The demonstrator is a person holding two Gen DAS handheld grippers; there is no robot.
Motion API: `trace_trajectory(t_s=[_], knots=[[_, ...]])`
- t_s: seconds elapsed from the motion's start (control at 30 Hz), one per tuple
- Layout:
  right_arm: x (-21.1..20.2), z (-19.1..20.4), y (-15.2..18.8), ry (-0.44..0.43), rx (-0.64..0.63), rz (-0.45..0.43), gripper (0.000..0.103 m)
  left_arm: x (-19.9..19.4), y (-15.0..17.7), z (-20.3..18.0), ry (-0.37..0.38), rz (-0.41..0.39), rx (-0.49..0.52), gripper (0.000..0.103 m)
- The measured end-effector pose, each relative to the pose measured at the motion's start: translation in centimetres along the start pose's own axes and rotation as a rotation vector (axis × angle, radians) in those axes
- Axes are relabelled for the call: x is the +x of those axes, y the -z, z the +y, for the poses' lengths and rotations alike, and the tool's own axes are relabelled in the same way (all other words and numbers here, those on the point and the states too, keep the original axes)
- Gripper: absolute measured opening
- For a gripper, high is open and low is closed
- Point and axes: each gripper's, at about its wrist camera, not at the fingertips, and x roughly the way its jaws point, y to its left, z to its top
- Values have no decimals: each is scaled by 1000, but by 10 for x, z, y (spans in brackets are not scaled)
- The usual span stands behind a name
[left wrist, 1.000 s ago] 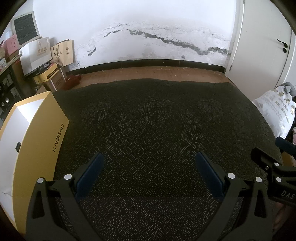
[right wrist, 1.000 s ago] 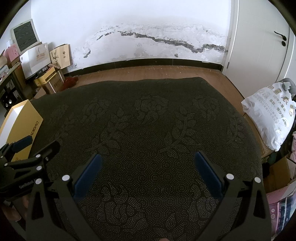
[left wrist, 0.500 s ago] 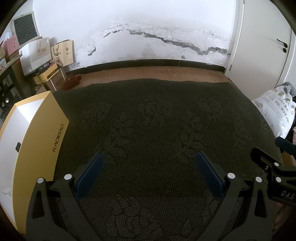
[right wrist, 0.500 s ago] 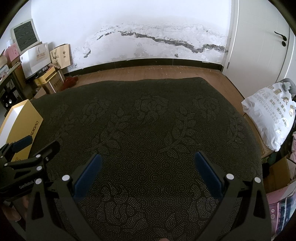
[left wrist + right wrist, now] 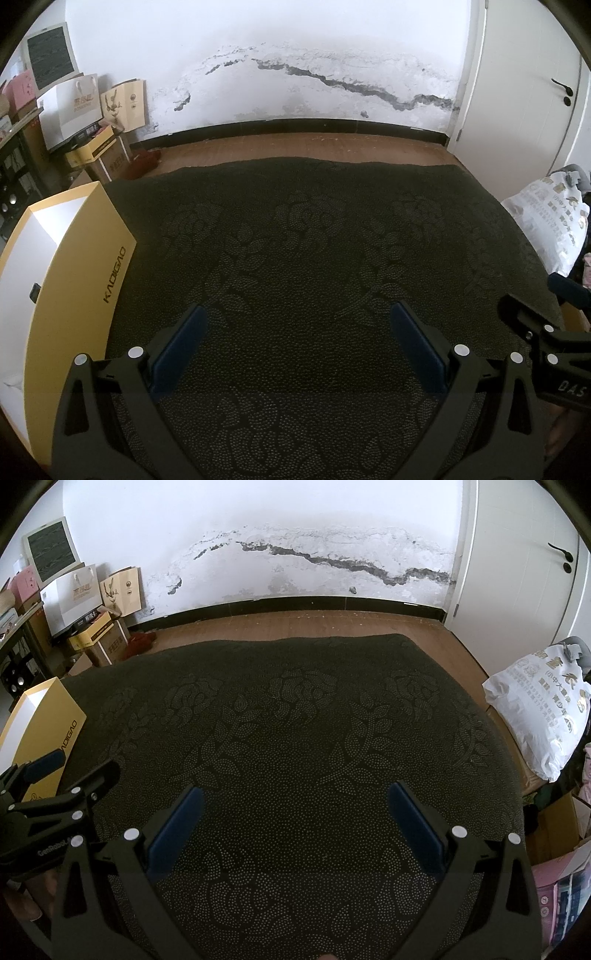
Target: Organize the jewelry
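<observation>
A yellow and white box (image 5: 62, 280) marked KADIGAO lies on the left of a dark dotted floral cloth (image 5: 314, 251); it also shows in the right wrist view (image 5: 40, 720). No jewelry shows. My left gripper (image 5: 299, 325) is open and empty above the cloth, just right of the box. My right gripper (image 5: 295, 805) is open and empty above the cloth's middle. Each gripper shows at the edge of the other's view: the right one (image 5: 546, 332) and the left one (image 5: 55, 786).
The cloth (image 5: 295, 720) covers a table that ends before a wooden floor (image 5: 295, 622). Bags and cartons (image 5: 92, 605) stand at the far left wall. A white printed sack (image 5: 539, 709) lies off the right edge. A white door (image 5: 524, 572) is at the far right.
</observation>
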Motion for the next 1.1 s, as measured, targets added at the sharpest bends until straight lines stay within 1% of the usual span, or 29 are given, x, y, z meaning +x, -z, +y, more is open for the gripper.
trace_trajectory(t_s=[0.93,1.1], knots=[[0,1,-1,0,0,-2,97,0,1,2,-7,14,-4,97],[0,0,-3,0,-1,-3,97,1,0,3,15,29,-13,97]])
